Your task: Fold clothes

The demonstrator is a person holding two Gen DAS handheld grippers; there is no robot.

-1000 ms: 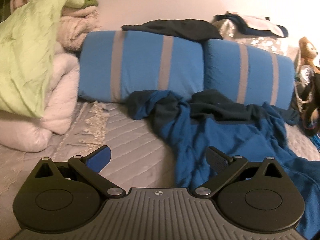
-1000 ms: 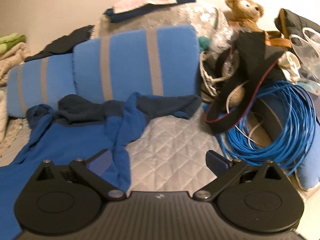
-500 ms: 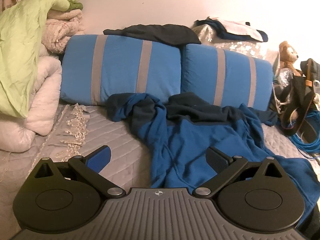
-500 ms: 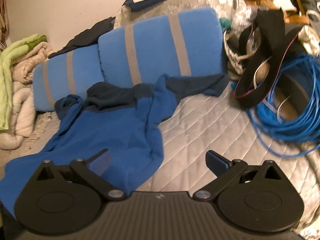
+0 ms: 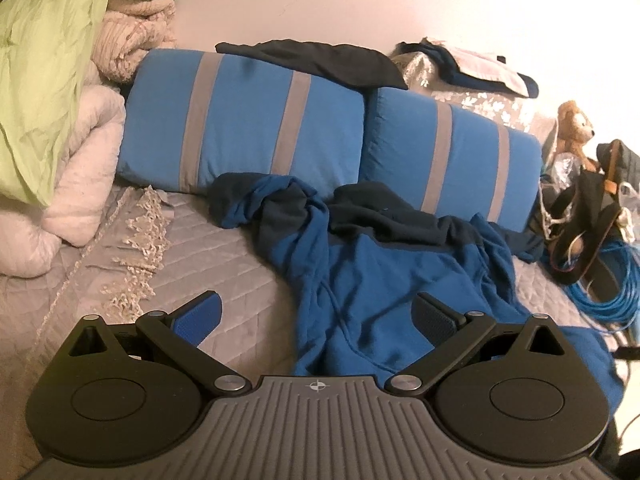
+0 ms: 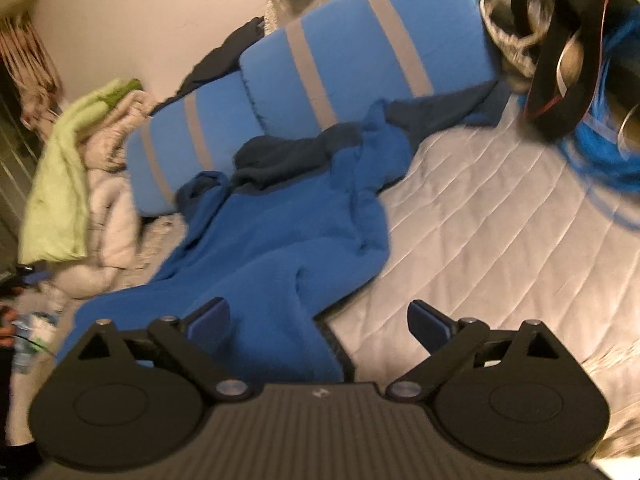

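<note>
A blue fleece garment with navy collar and sleeve ends [image 5: 384,280] [image 6: 280,240] lies crumpled on the grey quilted bed [image 5: 208,264] [image 6: 480,216], its top against the pillows. My left gripper [image 5: 318,314] hovers open above the garment's left edge, nothing between its pads. My right gripper [image 6: 318,320] hangs low over the garment's lower right hem. Its jaws are wide and closing, with the hem edge lying beneath and between them; the pads do not press on it.
Two blue pillows with grey stripes [image 5: 248,120] [image 6: 360,52] line the wall, dark clothes [image 5: 332,58] on top. Folded blankets [image 5: 52,92] pile at the left. A teddy bear [image 5: 574,124], black bag [image 5: 588,216] and blue cable coil [image 5: 612,280] crowd the right side.
The right gripper has dropped and rolled, swinging left from the cable coil to sit over the garment's hem, its jaws a little narrower. The left view has shifted slightly.
</note>
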